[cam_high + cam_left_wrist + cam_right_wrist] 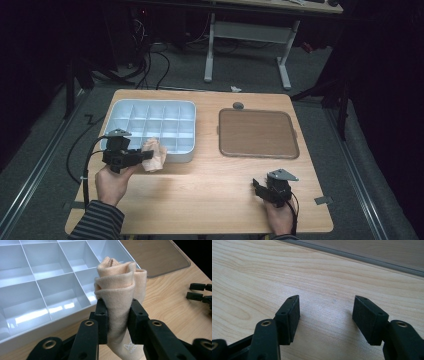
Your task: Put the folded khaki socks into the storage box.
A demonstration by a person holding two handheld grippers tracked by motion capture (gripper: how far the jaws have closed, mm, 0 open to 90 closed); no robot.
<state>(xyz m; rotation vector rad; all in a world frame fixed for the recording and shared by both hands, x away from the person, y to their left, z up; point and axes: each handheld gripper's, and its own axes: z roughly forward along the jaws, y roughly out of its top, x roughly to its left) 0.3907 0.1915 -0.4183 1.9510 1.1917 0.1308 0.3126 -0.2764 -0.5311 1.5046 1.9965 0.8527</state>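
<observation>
While left jaws clamp rolled sock (117, 290), logo near them; right jaws wide.

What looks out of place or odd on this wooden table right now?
Nothing looks spilled or damaged. The white plastic compartment tray has its brown flat lid lying off to the side, and the left gripper pinches a rolled peach cloth sock at the tray's front edge.

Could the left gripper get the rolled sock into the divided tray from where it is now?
Probably yes. The left gripper is clamped on the rolled sock right at the near edge of the tray, whose compartments look open and unobstructed.
</observation>
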